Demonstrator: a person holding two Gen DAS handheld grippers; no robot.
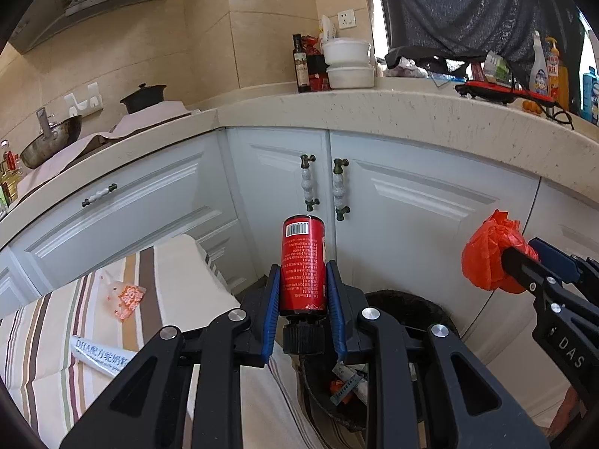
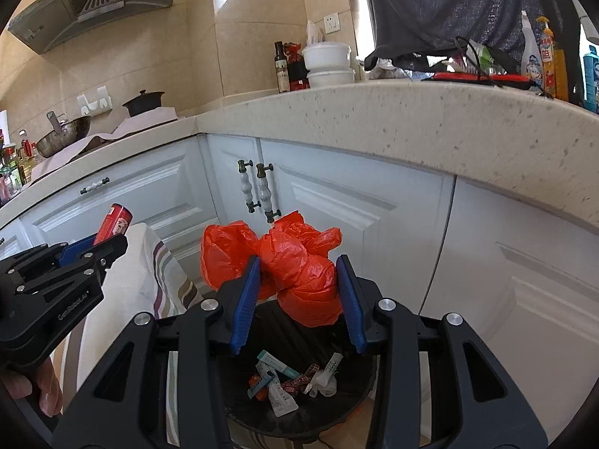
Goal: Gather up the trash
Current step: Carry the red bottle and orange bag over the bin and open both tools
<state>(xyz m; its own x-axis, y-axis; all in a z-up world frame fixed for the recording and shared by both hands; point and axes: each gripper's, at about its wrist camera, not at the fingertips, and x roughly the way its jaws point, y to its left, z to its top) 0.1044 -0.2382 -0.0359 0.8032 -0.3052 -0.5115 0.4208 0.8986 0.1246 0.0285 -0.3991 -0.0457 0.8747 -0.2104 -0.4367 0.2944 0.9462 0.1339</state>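
My left gripper (image 1: 303, 292) is shut on a red bottle (image 1: 302, 262) with a black cap, held upside down beside the black trash bin (image 1: 430, 310). The bottle also shows in the right wrist view (image 2: 112, 224), held by the left gripper (image 2: 93, 247). My right gripper (image 2: 299, 292) is shut on a crumpled orange plastic bag (image 2: 299, 262) and holds it above the trash bin (image 2: 359, 408), which contains several wrappers. In the left wrist view the bag (image 1: 486, 250) hangs from the right gripper (image 1: 524, 258) at the right.
A striped cloth-covered table (image 1: 179, 284) at the left holds an orange wrapper (image 1: 129, 299) and a white packet (image 1: 99, 355). White cabinets (image 1: 411, 202) and a stone countertop (image 1: 411, 112) stand behind, with bottles and containers on top.
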